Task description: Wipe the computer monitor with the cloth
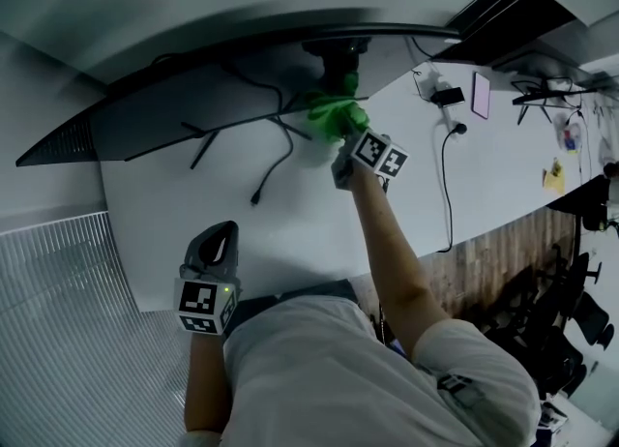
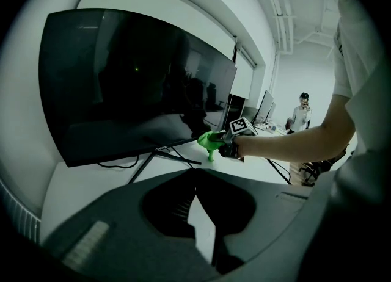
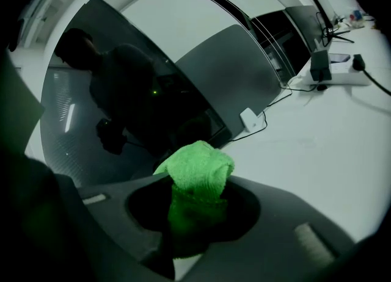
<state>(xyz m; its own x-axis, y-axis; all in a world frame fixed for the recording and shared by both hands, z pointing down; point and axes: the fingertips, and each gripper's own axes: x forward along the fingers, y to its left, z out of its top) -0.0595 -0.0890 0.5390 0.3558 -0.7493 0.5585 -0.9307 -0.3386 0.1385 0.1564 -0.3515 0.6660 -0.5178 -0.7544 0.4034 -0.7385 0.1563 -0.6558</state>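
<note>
A wide curved black monitor [image 1: 193,106] stands at the back of the white desk [image 1: 319,232]. My right gripper [image 1: 345,137] is shut on a bunched green cloth [image 1: 332,114], held up by the screen's lower edge near the stand. In the right gripper view the cloth [image 3: 198,168] sticks out past the jaws, close to the dark screen [image 3: 122,110]; whether they touch cannot be told. The left gripper view shows the cloth [image 2: 211,140] at the monitor's [image 2: 134,85] lower right. My left gripper [image 1: 224,234] is shut and holds nothing, low over the desk's front edge.
Black cables [image 1: 276,160] trail under the monitor between its stand legs [image 2: 165,155]. A phone [image 1: 481,95], a charger [image 1: 445,97] and a long cord [image 1: 447,184] lie to the right. More monitors [image 3: 287,24] line the desk. A person [image 2: 300,116] stands far off. Chairs [image 1: 571,319] are at the right.
</note>
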